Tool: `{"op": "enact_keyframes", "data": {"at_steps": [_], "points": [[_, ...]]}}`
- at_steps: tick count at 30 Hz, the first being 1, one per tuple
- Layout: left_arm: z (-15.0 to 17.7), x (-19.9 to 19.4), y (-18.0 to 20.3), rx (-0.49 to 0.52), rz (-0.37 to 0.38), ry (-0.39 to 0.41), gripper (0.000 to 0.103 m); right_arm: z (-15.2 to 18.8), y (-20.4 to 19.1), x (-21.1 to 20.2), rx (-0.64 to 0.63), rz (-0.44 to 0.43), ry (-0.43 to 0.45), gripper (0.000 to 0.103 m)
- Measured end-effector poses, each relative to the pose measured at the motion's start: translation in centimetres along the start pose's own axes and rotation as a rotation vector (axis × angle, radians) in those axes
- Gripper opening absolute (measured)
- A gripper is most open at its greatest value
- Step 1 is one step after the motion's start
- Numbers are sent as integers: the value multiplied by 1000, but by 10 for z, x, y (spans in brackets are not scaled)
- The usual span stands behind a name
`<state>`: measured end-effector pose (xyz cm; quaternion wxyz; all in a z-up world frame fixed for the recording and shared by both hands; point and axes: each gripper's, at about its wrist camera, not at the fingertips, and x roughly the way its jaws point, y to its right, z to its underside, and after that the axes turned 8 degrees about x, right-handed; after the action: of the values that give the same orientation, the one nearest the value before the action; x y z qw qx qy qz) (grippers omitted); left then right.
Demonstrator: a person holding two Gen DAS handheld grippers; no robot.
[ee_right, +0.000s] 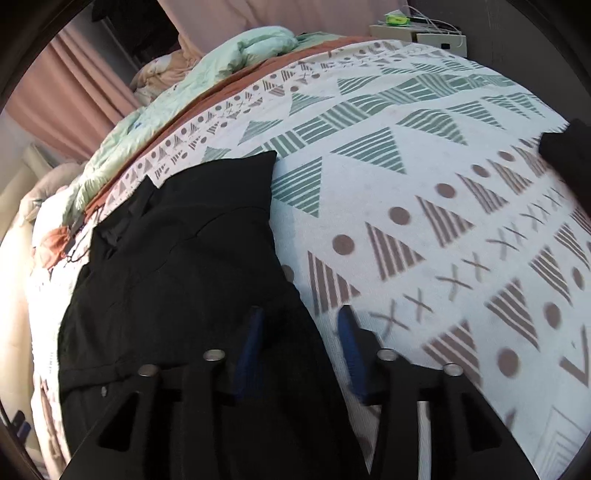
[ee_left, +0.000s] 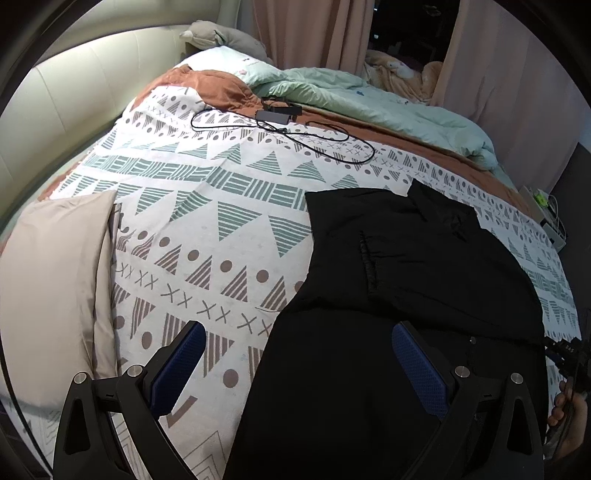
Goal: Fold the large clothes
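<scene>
Two hand-held grippers hover over a bed where a black garment [ee_left: 417, 273] lies spread on a patterned bedspread [ee_left: 221, 206] of green and brown triangles, dots and crosses. At far left in the left wrist view, a beige pillow [ee_left: 55, 280] rests on the spread beside a padded cream headboard [ee_left: 77, 85]. Just right of it, the left gripper [ee_left: 299, 343] hangs with its blue-padded fingers wide apart and holding nothing, one finger over the bare spread, the other over the garment's near portion. Behind, a black power adapter [ee_left: 277, 112] and its looped cable [ee_left: 314, 136] lie on the spread near a rust-coloured blanket [ee_left: 218, 86] and a bunched pale green duvet [ee_left: 369, 103]; pink curtains [ee_left: 314, 33] hang beyond. The garment fills the right half of that view, partly folded over itself, its far edge well short of the duvet. A hand [ee_left: 567, 410] shows at the extreme right edge. In the right wrist view the garment [ee_right: 177, 258] lies at left, and the right gripper [ee_right: 301, 325] straddles its right edge with the fingers parted, gripping nothing. Farther right the spread is bare, blurred by motion, and a dark, blurred shape [ee_right: 569, 151] that cannot be identified sits at the edge.
</scene>
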<state>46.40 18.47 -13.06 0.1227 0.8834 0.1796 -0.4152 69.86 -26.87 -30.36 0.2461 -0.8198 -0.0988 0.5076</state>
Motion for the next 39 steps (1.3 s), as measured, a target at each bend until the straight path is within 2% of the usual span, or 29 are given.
{"op": "enact_keyframes", "data": {"at_steps": [2,5,6,12,18,22,26,31,34,39], "points": [[4,-7,0,-10,17,8,101,5,2,-11,-2,-13,-3,57],[12,-22,-2,-22,32,51,101,14,4,-33,1,-42,24,63],[14,-27,-2,-22,31,67,101,16,4,-39,4,-45,30,69],[47,-47,-6,26,-5,91,101,46,10,-71,13,-83,58,83],[82,-63,-19,14,2,97,101,82,34,-98,80,-121,58,83],[106,-68,-31,-41,54,73,101,105,47,-115,113,-146,62,84],[128,-85,-36,-54,7,105,101,126,57,-135,137,-182,81,84],[152,-111,-38,-91,2,143,101,154,77,-155,210,-249,90,84],[163,-121,-41,-138,35,156,101,171,89,-160,261,-281,78,84],[182,-129,-41,-191,48,142,101,195,102,-173,318,-312,75,84]]}}
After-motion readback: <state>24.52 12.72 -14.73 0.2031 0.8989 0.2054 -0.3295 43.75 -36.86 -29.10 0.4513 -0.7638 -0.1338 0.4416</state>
